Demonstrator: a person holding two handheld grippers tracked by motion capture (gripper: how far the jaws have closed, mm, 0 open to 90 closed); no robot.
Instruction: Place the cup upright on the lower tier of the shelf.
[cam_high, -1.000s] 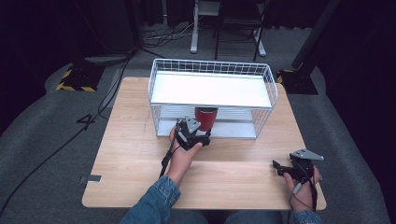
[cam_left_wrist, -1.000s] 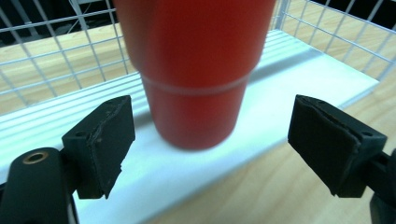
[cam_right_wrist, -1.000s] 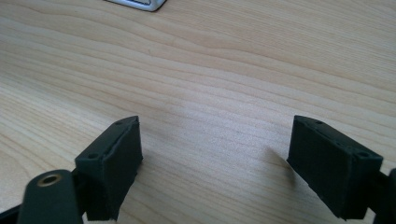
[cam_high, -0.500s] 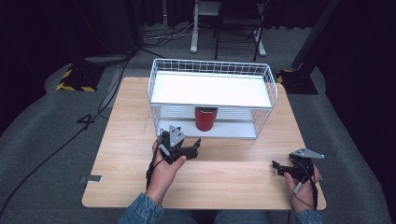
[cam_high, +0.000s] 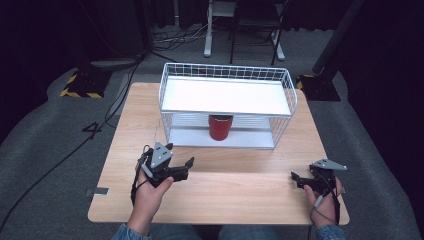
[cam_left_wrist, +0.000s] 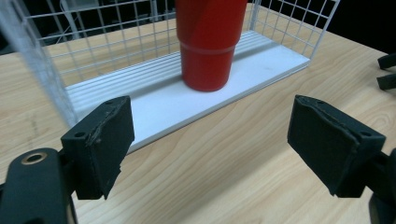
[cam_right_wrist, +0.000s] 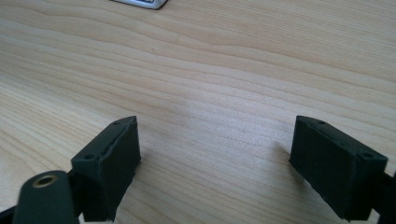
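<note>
Wire rack (cam_high: 227, 95) on wooden table (cam_high: 225, 190)

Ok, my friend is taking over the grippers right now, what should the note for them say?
Left gripper: open, holding nothing, low over the wooden table in front of the white wire shelf rack.
Right gripper: open, holding nothing, near the table's front right edge.
Red plastic tumbler: upright on the rack's lower shelf, apart from both grippers.
Done: tumbler stands in the rack.
Left: apparently nothing; I can't tell any further step.

Red tumbler (cam_high: 220, 127), upright, on the lower shelf of the white wire rack (cam_high: 227, 95), near its front edge
</note>
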